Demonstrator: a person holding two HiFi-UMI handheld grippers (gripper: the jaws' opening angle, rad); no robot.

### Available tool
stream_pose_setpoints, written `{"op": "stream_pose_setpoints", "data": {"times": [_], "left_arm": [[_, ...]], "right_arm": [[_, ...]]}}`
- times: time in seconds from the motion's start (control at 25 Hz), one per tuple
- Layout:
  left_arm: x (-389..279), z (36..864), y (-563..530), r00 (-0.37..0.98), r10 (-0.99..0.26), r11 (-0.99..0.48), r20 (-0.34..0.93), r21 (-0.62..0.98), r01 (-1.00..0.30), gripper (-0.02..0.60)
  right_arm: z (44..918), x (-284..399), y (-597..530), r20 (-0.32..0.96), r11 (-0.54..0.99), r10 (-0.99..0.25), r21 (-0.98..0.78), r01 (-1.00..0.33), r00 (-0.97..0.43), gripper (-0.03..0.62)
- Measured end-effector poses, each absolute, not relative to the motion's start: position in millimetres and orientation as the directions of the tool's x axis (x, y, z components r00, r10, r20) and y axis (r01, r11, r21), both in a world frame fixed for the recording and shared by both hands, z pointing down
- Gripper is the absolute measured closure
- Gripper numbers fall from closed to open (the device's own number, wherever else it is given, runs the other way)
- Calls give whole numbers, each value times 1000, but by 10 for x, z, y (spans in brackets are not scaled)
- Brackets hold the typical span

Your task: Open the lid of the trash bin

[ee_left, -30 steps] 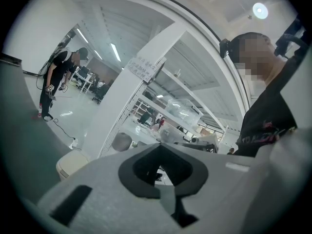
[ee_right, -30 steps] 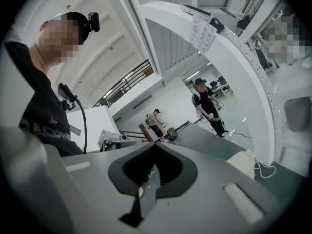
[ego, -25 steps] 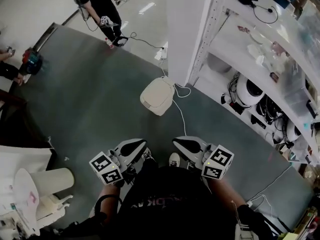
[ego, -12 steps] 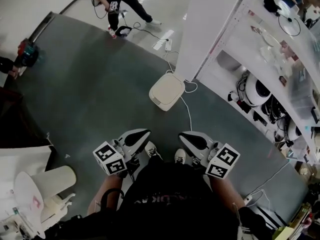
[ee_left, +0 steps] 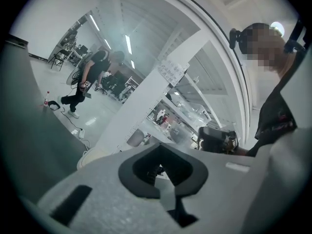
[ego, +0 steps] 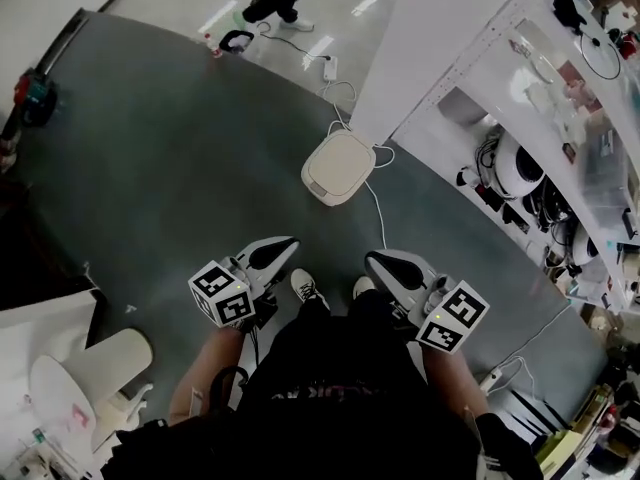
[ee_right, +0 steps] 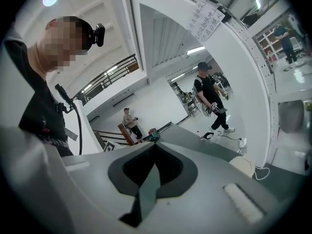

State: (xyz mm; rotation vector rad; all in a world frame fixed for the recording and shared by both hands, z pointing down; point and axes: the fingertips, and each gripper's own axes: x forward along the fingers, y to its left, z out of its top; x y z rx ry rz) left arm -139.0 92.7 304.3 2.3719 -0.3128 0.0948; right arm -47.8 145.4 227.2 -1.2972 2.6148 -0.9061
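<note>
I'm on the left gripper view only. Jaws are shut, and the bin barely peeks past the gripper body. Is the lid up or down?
Observer: Down. In the head view the trash bin stands on the grey floor with its lid flat and closed.
Operator: Is either gripper touching it?
Observer: No. The left gripper and right gripper both stop short of it, with bare floor in between.
Operator: Right jaws?
Observer: Together, with nothing between them, going by the right gripper view.
</note>
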Motion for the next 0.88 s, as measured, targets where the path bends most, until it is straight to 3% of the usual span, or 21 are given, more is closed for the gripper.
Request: {"op": "stream_pose_setpoints", "data": {"times": [0.48,0.88], "left_arm": [[-1117,3684,437,927,-277,-628,251,683,-373,580],[-828,4824,-84,855,-362,-391,372,772,-502,580]], "right_arm": [[2523,-100,1055,204,477,-704,-573,-667,-680,588],[3135,353,474,308,473,-593,-615,-631,-744,588]]}}
